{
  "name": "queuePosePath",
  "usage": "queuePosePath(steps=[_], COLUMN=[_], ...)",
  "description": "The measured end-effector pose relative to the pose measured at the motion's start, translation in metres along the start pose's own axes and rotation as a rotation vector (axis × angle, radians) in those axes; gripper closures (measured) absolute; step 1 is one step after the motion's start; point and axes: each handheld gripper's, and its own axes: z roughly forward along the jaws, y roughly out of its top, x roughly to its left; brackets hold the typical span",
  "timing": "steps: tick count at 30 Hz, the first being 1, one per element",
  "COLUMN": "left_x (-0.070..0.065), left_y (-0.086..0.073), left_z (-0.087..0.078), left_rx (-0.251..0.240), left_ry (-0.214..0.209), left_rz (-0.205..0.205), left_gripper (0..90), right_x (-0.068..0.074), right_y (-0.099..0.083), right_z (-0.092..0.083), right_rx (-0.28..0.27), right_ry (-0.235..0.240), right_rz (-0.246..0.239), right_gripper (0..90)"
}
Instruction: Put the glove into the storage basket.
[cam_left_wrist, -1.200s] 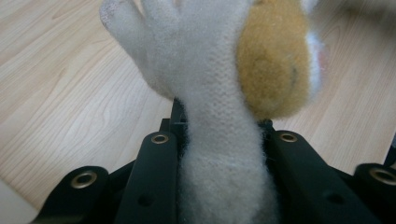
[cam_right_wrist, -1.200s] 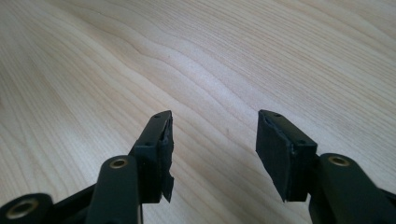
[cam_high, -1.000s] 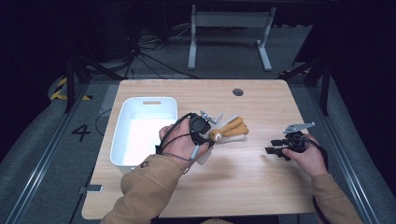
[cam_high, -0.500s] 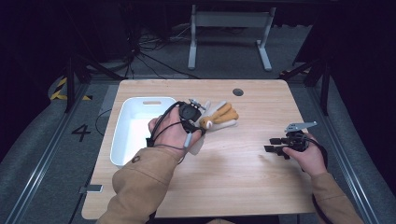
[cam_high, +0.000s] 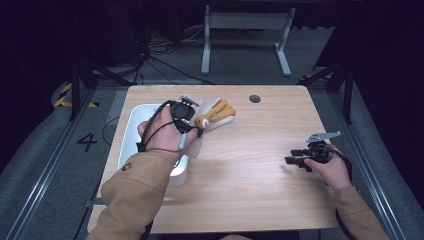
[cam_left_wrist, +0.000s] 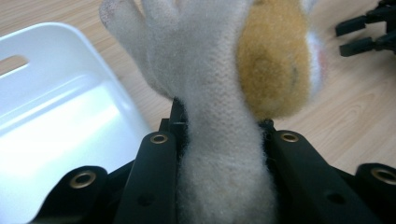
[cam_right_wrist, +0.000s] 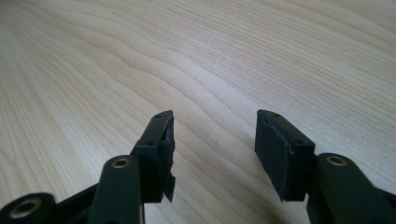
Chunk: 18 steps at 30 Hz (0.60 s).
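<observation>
Two tools were in play over the light wooden tabletop (cam_high: 250, 165). Right tool (cam_high: 296, 156) sat nearest, at the right side, held low by the right hand (cam_high: 332, 169); its jaws stood apart with nothing between them and bare wood grain beneath them in the right gripper view. Left hand (cam_high: 162, 135) in a tan sleeve (cam_high: 132, 195) reached further in, over the near right part of the white rectangular plastic bin (cam_high: 131, 129). Left tool (cam_high: 192, 131) was clamped on the cream and orange-brown plush toy (cam_high: 215, 113): the left gripper view had a cream fuzzy limb pinched between both jaws, orange patch above right. Toy was beside the bin's right edge, far-left-centre of the tabletop; couldn't tell whether it touched the wood. Small dark round hole (cam_high: 254, 98) sat in the tabletop near the far edge, right of the toy. Beyond that: grey floor, a metal frame leg (cam_high: 245, 37), loose cables (cam_high: 150, 55). Floor marking "4" (cam_high: 86, 141) left of the tabletop.
</observation>
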Motion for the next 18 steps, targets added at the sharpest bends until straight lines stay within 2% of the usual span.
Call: queuePosePath(steps=[6, 10, 18], left_x=[0.017, 0.029, 0.047], left_y=[-0.002, -0.004, -0.009], left_z=[-0.011, -0.014, -0.019], left_rx=[0.005, 0.009, 0.027], left_ry=[0.049, 0.041, 0.09], left_rz=[-0.064, -0.129, -0.212], left_gripper=[72.3, 72.2, 72.2], right_x=[0.0, 0.0, -0.001], right_y=[-0.002, -0.003, -0.006], right_z=[-0.002, -0.002, -0.004], right_rx=[-0.004, 0.001, -0.001], right_ry=[-0.001, -0.007, -0.014], right_rz=[0.006, 0.009, 0.015], right_gripper=[48.0, 47.9, 47.7])
